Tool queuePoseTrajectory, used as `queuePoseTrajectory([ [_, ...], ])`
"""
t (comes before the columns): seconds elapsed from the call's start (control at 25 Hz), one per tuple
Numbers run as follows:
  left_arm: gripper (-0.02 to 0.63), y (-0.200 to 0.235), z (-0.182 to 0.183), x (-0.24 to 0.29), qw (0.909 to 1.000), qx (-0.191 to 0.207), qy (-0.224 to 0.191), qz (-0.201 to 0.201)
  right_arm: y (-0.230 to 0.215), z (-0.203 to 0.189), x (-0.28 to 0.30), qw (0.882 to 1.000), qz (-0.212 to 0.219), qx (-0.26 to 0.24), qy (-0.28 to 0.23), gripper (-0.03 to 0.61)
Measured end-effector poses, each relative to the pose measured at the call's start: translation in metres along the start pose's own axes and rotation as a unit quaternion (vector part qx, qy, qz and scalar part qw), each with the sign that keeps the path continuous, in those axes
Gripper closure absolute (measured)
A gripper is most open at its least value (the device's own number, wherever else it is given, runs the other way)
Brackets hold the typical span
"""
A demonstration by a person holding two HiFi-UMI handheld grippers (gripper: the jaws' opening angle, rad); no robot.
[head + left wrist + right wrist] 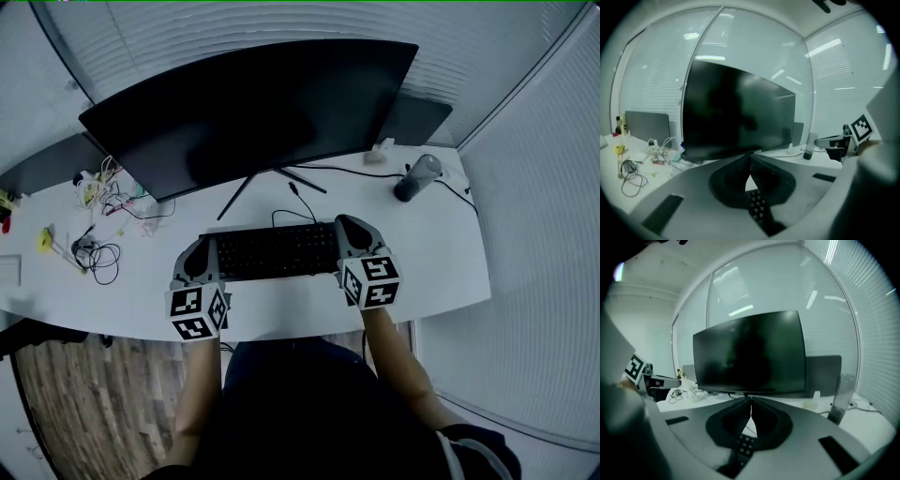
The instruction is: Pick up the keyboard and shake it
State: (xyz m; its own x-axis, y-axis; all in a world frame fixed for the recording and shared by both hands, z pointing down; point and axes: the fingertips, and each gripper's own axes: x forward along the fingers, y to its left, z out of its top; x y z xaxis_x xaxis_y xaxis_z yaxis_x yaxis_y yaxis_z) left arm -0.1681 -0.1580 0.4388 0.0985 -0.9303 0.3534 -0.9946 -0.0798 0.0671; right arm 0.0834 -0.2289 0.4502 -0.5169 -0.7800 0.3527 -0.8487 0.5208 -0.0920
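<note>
Left gripper [201,247]: low over the table [450,253], at the keyboard's left end, nose pointing away from the person and angled slightly inward.
Left fingers [731,180]: tips pressed together, with only a narrow hollow behind them. Nothing is pinched.
Left arm [197,384]: forearm runs straight forward from the body and the hand is hidden behind the marker cube [197,312].
Right gripper [349,223]: same low pose at the keyboard's right end. It sits a little further forward than the left and tilts inward.
Right fingers [771,420]: tips pressed together, with a thin slit above a small hollow. They grip nothing.
Right arm [398,361]: bare forearm reaches forward and inward to its marker cube [370,279].
Keyboard [277,251]: black, flat on the table, spanning the gap between the two pairs of fingers. Each end lies under a gripper, and its keys show through the hollow behind each set of closed tips. I cannot tell whether the fingers touch it.
Monitor [253,108]: dark screen well ahead of both sets of fingertips, its stand legs just beyond the keyboard's far edge.
Cables [103,253]: a loose tangle on the table, out to the left of the left fingers.
Dark cylinder [417,176]: upright, ahead and to the right of the right fingers.
</note>
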Motion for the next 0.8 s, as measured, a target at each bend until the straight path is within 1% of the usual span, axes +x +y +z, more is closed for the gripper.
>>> queuePoseTrajectory([
  [0.12,0.591,-0.019,0.053,-0.020,0.9983,0.027,-0.051,0.002,0.020,0.057,-0.017,0.998,0.008,-0.030,-0.059,0.551],
  [0.24,0.591,-0.034,0.102,-0.042,0.9940,0.040,-0.102,0.006,0.035,0.110,-0.041,0.992,0.007,-0.056,-0.112,0.551],
  [0.4,0.591,-0.049,0.151,-0.069,0.9872,0.046,-0.153,0.003,0.047,0.160,-0.074,0.983,0.002,-0.079,-0.163,0.551],
  [0.6,0.592,-0.061,0.183,-0.095,0.9812,0.058,-0.184,0.001,0.055,0.189,-0.101,0.977,0.001,-0.089,-0.195,0.551],
  [0.8,0.591,-0.069,0.187,-0.102,0.9798,0.060,-0.191,-0.003,0.061,0.188,-0.109,0.976,0.002,-0.093,-0.198,0.551],
])
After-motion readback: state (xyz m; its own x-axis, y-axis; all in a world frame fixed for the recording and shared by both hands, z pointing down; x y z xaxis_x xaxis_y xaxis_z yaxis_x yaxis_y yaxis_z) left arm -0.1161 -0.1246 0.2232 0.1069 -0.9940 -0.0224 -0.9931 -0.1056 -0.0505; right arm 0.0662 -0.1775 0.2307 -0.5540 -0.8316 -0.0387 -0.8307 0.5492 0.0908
